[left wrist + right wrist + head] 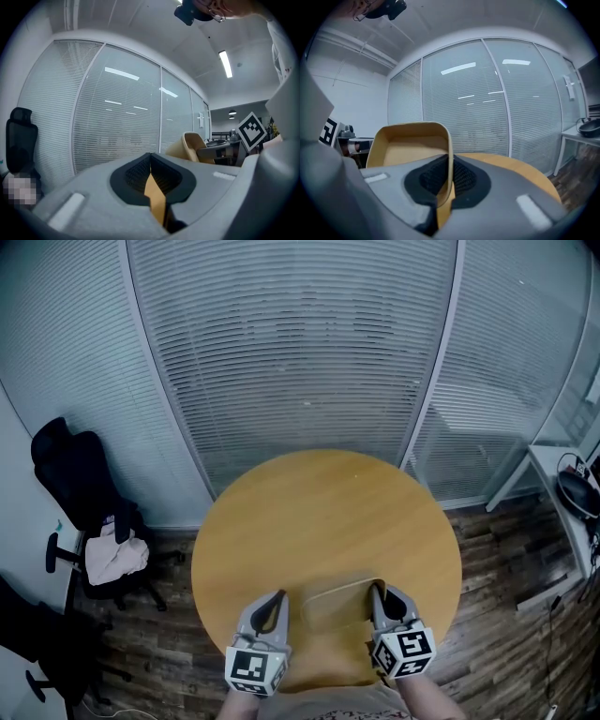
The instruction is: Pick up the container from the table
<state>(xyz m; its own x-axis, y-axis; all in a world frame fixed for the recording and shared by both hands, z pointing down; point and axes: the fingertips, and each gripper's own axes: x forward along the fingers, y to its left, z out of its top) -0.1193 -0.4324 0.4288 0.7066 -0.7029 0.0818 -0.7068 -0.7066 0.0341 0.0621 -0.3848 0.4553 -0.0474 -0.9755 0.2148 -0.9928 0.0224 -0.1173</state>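
Observation:
A shallow tan container (336, 604) sits over the near part of the round wooden table (319, 512), held at both ends. My left gripper (275, 601) is shut on its left wall, seen as a thin tan strip between the jaws of the left gripper (154, 187); the container's far end (190, 145) shows beyond. My right gripper (378, 592) is shut on the right wall. In the right gripper view the right gripper (446, 185) pinches that wall, and the container's open inside (410, 147) rises to the left above the table (525, 171).
Glass walls with blinds curve behind the table. A black office chair (84, 484) with a white cloth (117, 554) stands at the left, and a white desk (562, 484) at the right. Wooden floor surrounds the table.

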